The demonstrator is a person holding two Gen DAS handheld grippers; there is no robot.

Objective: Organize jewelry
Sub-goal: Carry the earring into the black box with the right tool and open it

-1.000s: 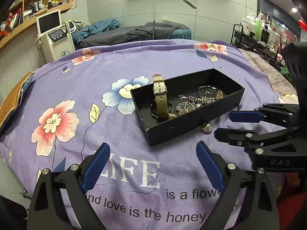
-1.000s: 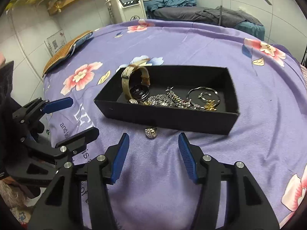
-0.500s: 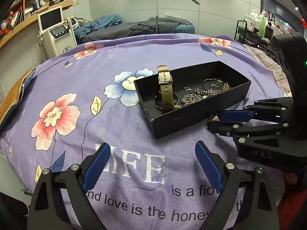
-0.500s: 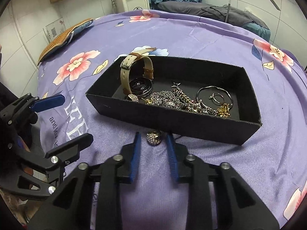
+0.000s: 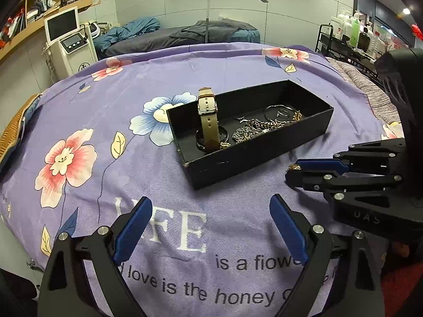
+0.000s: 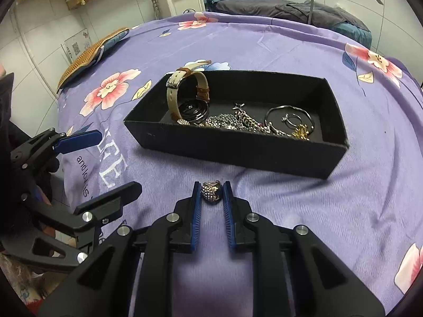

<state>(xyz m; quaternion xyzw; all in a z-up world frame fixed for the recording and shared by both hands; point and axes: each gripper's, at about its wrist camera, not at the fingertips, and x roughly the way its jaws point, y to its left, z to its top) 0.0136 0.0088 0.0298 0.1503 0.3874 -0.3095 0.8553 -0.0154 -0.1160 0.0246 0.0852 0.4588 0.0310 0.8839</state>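
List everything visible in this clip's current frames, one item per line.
Box: 1, black, open, on the bedspread.
Watch: 1, beige-brown strap, dark dial, standing at the box's left end.
Chains: tangled heap, silver, mid-box; count unclear.
Bangle: 1, dark, at the box's right end, a small ring and gold piece by it.
Studded ring: 1, sparkly, outside the box, between the right jaws.
Bedspread: 1, purple, floral, printed text.
Left gripper: jaws wide apart, holding nothing.
Right gripper: jaws shut on the studded ring.
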